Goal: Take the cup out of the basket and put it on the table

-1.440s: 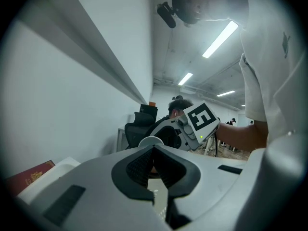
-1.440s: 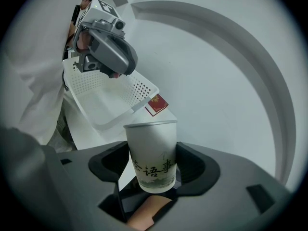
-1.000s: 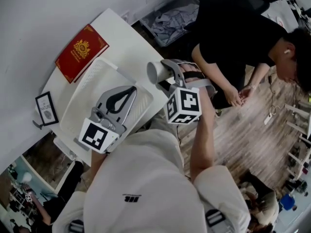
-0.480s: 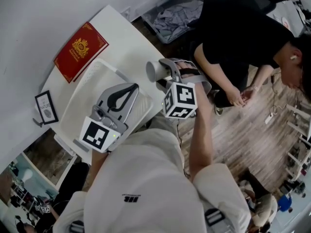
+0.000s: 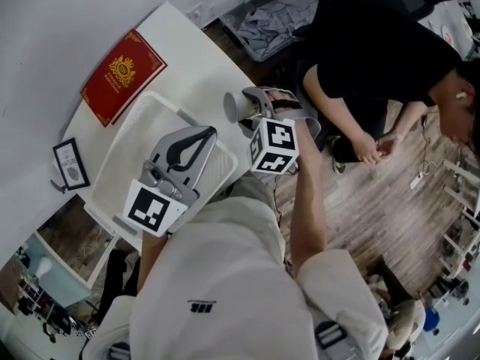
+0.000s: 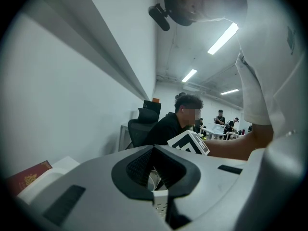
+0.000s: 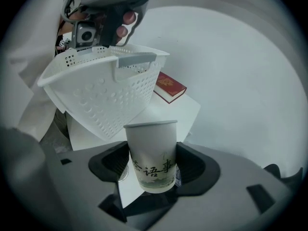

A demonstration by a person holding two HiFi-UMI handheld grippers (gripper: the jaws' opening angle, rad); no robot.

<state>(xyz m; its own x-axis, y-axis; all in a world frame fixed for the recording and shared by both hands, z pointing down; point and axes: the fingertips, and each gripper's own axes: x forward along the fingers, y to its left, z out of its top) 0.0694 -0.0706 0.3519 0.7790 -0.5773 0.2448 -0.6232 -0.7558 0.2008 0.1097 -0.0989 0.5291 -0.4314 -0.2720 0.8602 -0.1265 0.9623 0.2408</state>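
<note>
Holding the cup: the right gripper has its jaws spread to the cup's width and pressed against both sides of it.
Cup: a white paper cup with dark printed characters, out of the basket. It is held in the air just past the basket's near corner, with its rim end pointing toward the basket.
Left jaws: the left gripper has its tips drawn together, and a bit of the basket's perforated white wall is caught in the gap behind them.
Basket: a white perforated basket with a grey handle on its rim. The left gripper is over its near side.
Surface: white, under the basket and reaching out beyond its far side.
Book: a red book with a gold crest lies flat on the surface, just beyond the basket's far corner.
Frame: a small framed picture stands beside the basket, on the side away from the cup.
Person: a person in black is seated well apart from the basket, on the cup's side.
</note>
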